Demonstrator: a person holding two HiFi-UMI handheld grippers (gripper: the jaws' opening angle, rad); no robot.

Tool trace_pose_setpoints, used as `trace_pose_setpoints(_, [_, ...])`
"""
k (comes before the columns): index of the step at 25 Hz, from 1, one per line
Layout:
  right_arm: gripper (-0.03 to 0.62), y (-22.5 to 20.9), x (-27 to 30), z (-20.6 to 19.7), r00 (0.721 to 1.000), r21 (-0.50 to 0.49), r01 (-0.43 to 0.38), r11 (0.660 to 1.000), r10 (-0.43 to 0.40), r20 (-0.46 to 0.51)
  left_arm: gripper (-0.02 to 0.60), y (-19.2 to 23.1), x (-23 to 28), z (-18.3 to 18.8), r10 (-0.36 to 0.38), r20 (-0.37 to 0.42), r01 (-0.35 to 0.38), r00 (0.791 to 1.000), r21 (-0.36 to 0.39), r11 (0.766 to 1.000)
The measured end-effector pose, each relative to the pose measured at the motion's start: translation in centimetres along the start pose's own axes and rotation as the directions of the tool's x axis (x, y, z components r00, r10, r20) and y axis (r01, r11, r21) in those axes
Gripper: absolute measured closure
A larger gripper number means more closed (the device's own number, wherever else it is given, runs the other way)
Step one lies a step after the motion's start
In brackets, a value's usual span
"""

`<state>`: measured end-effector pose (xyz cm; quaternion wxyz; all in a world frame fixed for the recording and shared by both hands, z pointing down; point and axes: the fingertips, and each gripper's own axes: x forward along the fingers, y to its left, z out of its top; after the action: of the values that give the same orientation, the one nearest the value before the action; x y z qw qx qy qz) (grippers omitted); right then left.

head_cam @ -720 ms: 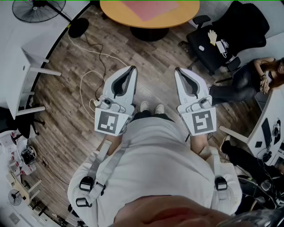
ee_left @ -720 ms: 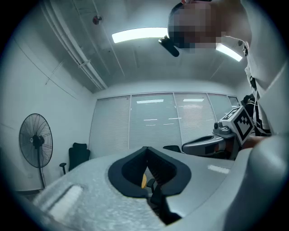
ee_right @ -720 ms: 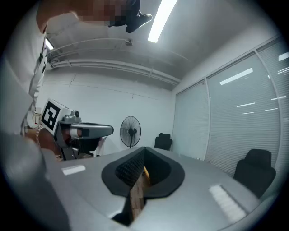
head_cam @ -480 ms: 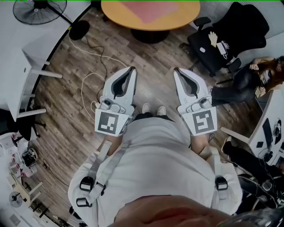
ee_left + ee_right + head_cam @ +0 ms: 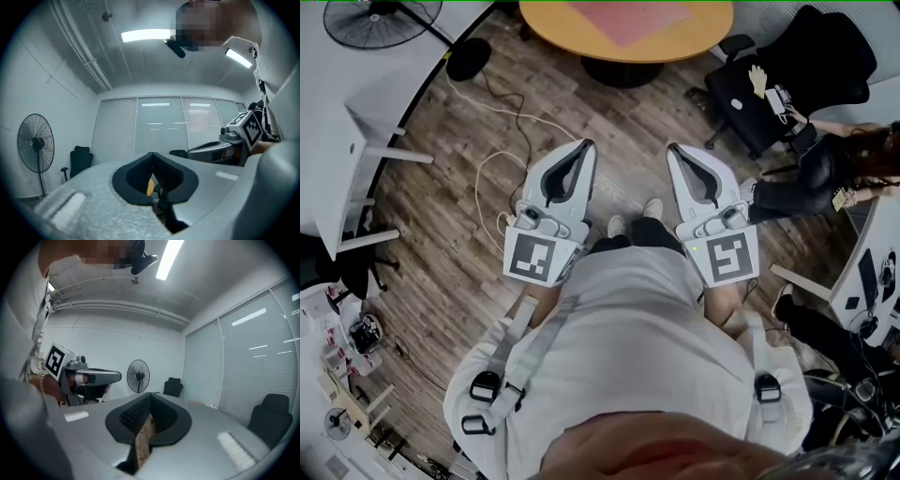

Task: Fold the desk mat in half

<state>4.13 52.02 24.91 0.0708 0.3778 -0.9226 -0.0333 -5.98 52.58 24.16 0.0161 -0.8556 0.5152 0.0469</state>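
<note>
While empty, fingers (image 5: 129, 183) together, smooth grey left gripper (image 5: 588, 143) and right gripper (image 5: 672, 148) above wood-plank floor (image 5: 628, 141).

Brown wood-plank floor (image 5: 628, 141), carrying a looped white cable (image 5: 485, 178) at the left, a round black fan base (image 5: 467, 58) near the top left and a black office chair (image 5: 769, 103) at the upper right. At the top edge, a round tan wooden desk (image 5: 553, 33) on a dark pedestal foot (image 5: 622, 73); flat on it, a pink rectangular desk mat (image 5: 628, 19).
</note>
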Motion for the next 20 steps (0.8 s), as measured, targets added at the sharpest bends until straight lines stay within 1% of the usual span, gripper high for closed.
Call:
trace_pose_setpoints(8, [0.589, -1.4, 1.9, -1.5, 1.000, 0.015, 0.003, 1.000, -0.003, -0.027, 0.575, 1.3, 2.1, -1.4, -0.022, -0.005, 0.022, 1.000, -0.017, 1.000])
trace_pose_setpoints(10, [0.589, -2.0, 2.6, -1.7, 1.000, 0.018, 0.005, 1.000, -0.004, -0.026, 0.575, 1.8, 2.8, -1.8, -0.022, -0.021, 0.021, 1.000, -0.016, 1.000])
trace_pose_setpoints(20, [0.589, -7.1, 6.0, -2.5, 1.000, 0.026, 0.008, 1.000, -0.008, -0.022, 0.575, 4.0, 8.0, -2.9, -0.003, -0.042, 0.003, 0.999, -0.006, 1.000])
